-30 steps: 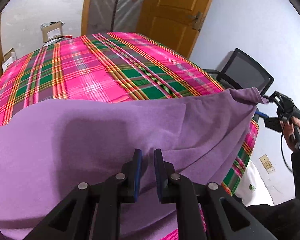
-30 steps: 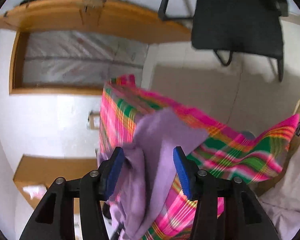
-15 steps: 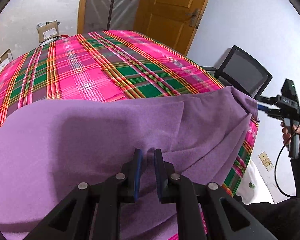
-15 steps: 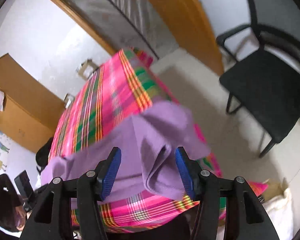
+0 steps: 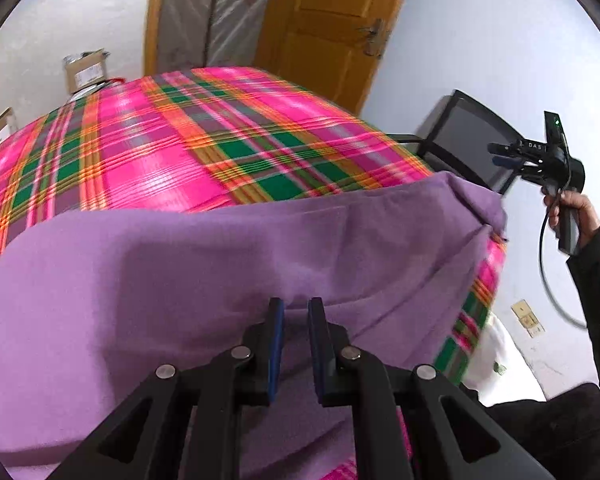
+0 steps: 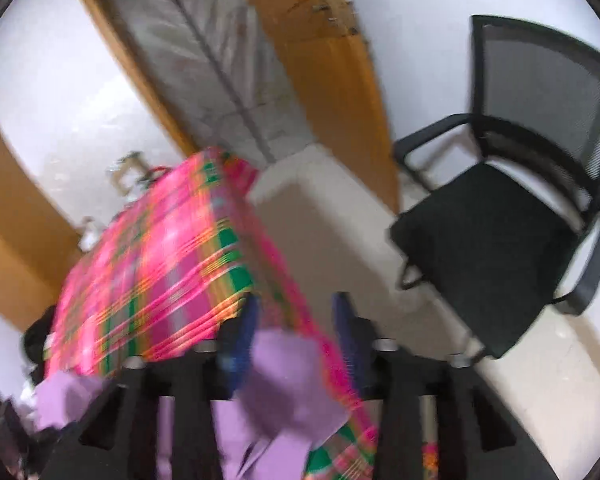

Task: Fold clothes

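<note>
While the left claw [image 5: 296,312] hangs low over the purple garment [image 5: 220,272], its two blue pads stand a narrow gap apart with nothing pinched between them; cloth shows through the gap, so it looks parted and hovering, not gripping. Outward from there the garment spreads across the near side of the table [image 5: 148,148], which wears a pink, green and orange plaid cloth, and one corner of the purple fabric trails off the table edge toward three o'clock. Out past that corner, at about three o'clock, the right claw [image 5: 500,156] is held in the air by a hand [image 5: 568,216] in a dark sleeve, apart from the fabric. Its own view is blurred (motion, I'd guess), yet its fingers stand wide with purple cloth visible below, not clamped. Spread flat like this, the garment suits a fold; whether a fold has been laid already, I cannot tell. A black mesh chair [image 6: 512,216] stands well beyond the table, by the orange door [image 5: 332,24].
</note>
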A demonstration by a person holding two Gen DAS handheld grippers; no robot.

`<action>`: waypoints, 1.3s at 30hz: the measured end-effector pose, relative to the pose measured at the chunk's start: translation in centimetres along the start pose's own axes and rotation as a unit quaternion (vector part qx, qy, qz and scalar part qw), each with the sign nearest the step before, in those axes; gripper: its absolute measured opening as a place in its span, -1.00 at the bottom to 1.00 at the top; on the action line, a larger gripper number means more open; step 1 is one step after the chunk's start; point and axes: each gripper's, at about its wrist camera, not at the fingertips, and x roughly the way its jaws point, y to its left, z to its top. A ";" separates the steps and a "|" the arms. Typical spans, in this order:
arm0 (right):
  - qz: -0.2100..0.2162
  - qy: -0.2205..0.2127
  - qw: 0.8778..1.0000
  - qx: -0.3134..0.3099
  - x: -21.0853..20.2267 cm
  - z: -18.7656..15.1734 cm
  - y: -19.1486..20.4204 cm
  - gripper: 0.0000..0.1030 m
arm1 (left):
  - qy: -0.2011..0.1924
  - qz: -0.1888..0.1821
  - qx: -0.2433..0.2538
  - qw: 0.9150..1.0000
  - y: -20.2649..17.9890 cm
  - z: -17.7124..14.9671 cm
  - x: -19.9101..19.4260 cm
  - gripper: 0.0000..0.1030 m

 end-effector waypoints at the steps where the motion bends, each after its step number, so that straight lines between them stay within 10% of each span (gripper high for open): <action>1: 0.018 0.009 1.000 -0.011 -0.3 -1.4 0.3 0.01 | 0.000 -0.007 0.008 1.000 -0.5 0.0 0.0 -0.77; 8: 0.043 0.082 0.995 -0.031 2.6 -7.4 1.2 -0.02 | 0.025 -0.050 0.082 0.995 -4.6 0.5 2.0 -0.69; 11: 0.049 0.080 0.995 -0.042 3.0 -6.6 1.8 -0.81 | 0.034 -0.059 0.096 0.993 -5.7 0.4 2.9 -0.67; 18: -0.010 -0.002 1.000 -0.012 2.8 1.5 0.4 -0.65 | 0.039 -0.072 0.089 0.993 -6.2 0.2 3.5 -0.65; 20: -0.033 -0.016 0.999 0.005 2.7 2.5 -0.3 -0.20 | 0.038 -0.073 0.092 0.992 -6.4 0.2 3.4 -0.65; 30: 0.061 0.066 0.982 0.168 2.5 -7.7 -6.3 -0.02 | 0.046 -0.088 0.112 0.989 -7.4 0.7 4.0 -0.54; 39: 0.126 0.061 0.987 0.075 1.8 -8.2 0.1 -0.01 | 0.070 -0.133 0.140 0.979 -8.9 -0.1 3.9 -0.45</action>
